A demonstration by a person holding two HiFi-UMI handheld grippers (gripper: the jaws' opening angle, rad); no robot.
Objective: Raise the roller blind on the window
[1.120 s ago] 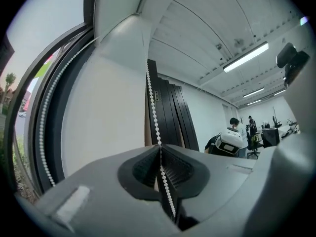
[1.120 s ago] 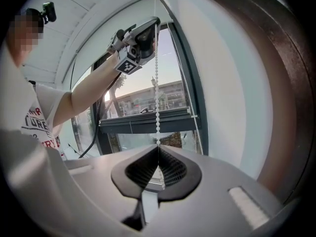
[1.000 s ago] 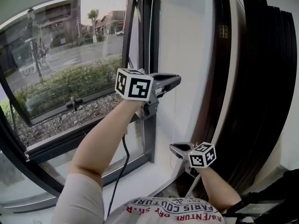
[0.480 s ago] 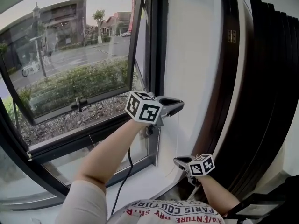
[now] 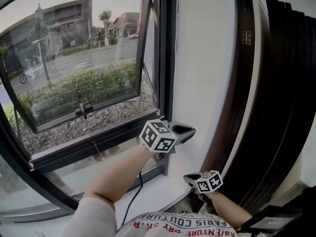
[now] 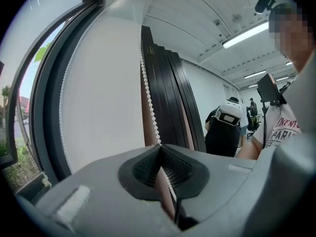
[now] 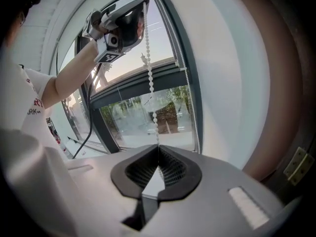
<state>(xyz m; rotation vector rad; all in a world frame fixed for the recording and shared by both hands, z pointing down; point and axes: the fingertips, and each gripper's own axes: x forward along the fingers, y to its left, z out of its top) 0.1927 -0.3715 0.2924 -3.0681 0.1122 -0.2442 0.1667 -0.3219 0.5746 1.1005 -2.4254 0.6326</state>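
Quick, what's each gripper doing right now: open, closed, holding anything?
Left gripper: closed on the blind's bead chain.
Right gripper: closed on the same bead chain, lower down.

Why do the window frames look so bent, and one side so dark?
Head view: wide lens bows the window frame; bright street daylight leaves the black panels murky. Left gripper view: ceiling light glares, corners black. Right gripper view: bead chain sharp, edges curved.
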